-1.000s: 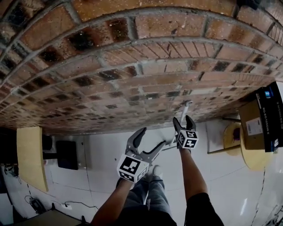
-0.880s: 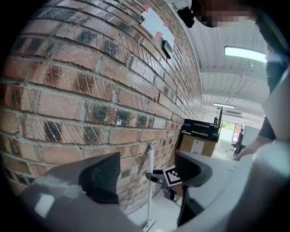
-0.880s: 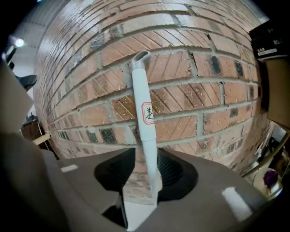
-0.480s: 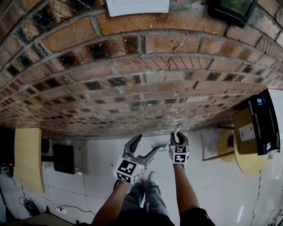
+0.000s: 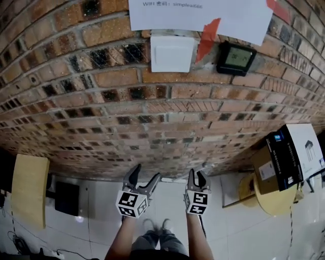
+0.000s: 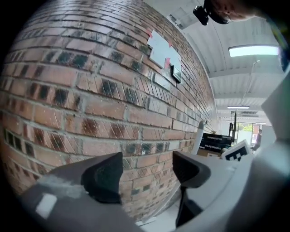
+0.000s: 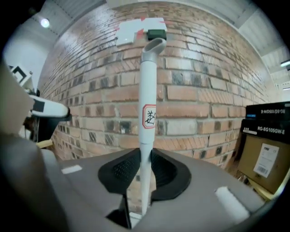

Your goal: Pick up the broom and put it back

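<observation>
The broom's white handle (image 7: 147,113) stands upright in front of the brick wall, with a small red-edged label on it. My right gripper (image 7: 144,170) is shut on its lower part, both pads pressed against the pole. In the head view the right gripper (image 5: 197,175) is held up near the wall and only the handle's top (image 5: 204,164) shows above it. My left gripper (image 5: 145,175) hangs beside it to the left; its jaws are closing with nothing between them. In the left gripper view the handle (image 6: 199,136) rises off to the right of that gripper (image 6: 145,170). The broom's head is hidden.
The brick wall (image 5: 101,101) fills the front, with a white switch plate (image 5: 172,53), a small black display (image 5: 236,57) and a taped paper notice (image 5: 200,15). At the right, cardboard boxes (image 5: 284,157) sit on a round yellow table (image 5: 271,195). A yellow board (image 5: 28,195) stands at the left.
The right gripper closed on the broom handle and rose with it. The left gripper rose too and its jaws narrowed. The head view tilted up, bringing the switch and notice into sight.
</observation>
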The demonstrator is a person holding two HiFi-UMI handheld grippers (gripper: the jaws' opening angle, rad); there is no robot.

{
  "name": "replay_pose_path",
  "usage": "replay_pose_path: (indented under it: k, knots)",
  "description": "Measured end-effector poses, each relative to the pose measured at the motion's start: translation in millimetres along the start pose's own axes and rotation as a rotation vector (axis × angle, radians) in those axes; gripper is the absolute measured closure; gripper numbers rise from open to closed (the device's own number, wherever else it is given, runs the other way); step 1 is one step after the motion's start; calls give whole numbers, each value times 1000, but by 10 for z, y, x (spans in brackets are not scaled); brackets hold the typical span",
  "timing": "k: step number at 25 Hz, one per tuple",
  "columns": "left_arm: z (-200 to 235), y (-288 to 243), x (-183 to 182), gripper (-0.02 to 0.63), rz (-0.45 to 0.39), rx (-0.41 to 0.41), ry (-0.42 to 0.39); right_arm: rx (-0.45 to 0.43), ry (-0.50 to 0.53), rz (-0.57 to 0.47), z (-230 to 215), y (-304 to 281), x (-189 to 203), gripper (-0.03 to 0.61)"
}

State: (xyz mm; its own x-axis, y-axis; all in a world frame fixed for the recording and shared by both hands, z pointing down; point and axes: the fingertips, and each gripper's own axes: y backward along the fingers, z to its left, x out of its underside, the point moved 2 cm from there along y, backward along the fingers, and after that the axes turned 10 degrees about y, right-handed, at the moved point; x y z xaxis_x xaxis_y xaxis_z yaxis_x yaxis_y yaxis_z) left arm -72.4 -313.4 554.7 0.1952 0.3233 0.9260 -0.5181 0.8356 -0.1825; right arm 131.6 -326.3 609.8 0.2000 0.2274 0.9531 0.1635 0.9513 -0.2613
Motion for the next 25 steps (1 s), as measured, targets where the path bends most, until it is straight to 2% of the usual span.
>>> replay_pose_path:
  k: [5,8,10,12,19,25]
  knots:
    - [-76,279,-792,267,-108,-51,-44,31,20,-165,35,448,-1060,499]
    - [-185,463,-1275,267,-176,-89,-117,42,56,-254,90,723,-1579,499]
    - [-274,632,-1524,268,-205,-118,-168,20,83,-302,153,883,-1860,499]
    - [-328,791,-1718,277,-237,-139,-182,-13,98,-336,198,979,-2107,499]
    - [-361,1044,-1982,288,-286,-168,-182,-75,105,-409,286,1204,-2639,499]
    - [-296,1103,-2003,288,-296,-188,-183,-114,60,-423,359,1193,-2712,499]
